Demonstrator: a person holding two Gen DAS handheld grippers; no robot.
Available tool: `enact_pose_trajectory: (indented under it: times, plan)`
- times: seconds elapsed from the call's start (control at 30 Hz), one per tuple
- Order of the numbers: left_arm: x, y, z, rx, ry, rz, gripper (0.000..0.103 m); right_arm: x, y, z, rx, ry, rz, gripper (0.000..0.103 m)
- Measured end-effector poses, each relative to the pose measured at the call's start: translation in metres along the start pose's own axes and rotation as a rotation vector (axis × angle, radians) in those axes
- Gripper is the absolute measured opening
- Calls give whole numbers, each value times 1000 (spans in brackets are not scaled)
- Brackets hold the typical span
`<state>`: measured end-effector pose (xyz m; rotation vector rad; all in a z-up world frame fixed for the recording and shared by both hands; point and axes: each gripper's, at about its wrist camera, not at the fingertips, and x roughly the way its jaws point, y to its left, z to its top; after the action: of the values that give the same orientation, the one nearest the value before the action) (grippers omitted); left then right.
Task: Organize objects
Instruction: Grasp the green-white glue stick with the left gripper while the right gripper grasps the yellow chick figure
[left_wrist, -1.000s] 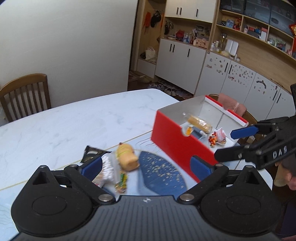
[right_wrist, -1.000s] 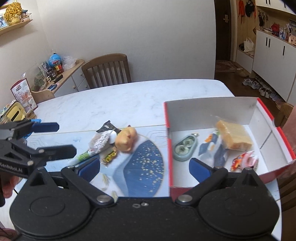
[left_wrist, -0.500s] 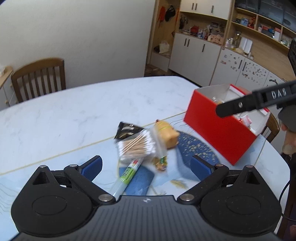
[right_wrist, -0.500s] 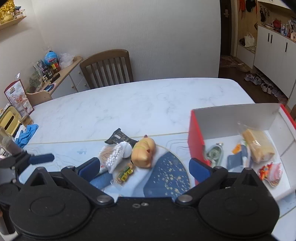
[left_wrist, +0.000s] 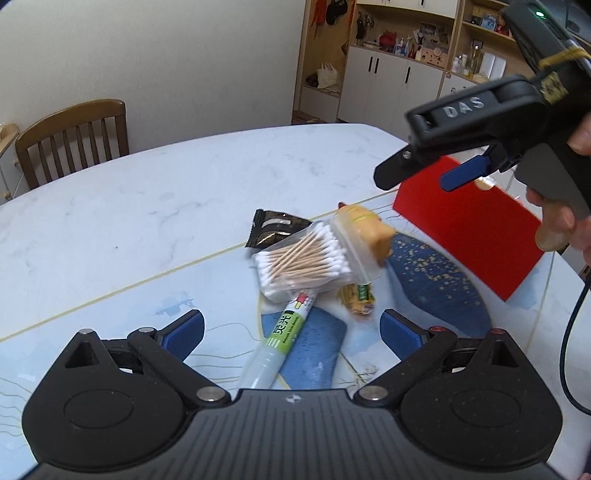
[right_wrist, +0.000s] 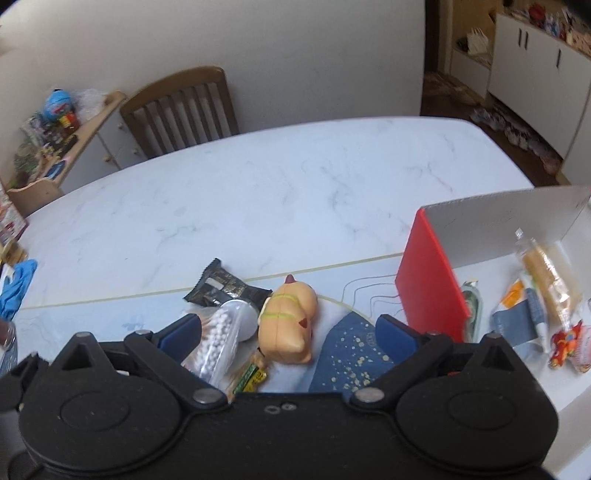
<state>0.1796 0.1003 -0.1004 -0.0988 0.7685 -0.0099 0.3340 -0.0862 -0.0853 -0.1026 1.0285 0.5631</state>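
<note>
The left gripper, jaws spread and empty, hung just short of the glue stick, whose long axis ran away toward the cotton swabs.

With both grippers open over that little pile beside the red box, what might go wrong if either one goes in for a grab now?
1. The cotton swab bag lies on the glue stick and against the orange toy, so one grab may drag the others.
2. The right gripper hangs over the same pile as the left gripper; they could collide.
3. The red box stands close; a sweep might knock it.
</note>
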Motion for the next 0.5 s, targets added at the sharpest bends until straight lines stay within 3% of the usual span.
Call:
enact_pose_trajectory:
  times: [0.1,0.5]
  plan:
    - [10,3,-2,-2,4,2,102,15,-2,5,32,23,-13,99]
    - [43,8,-7,3,36,14,102,61,-13,16,134,89,-44,79]
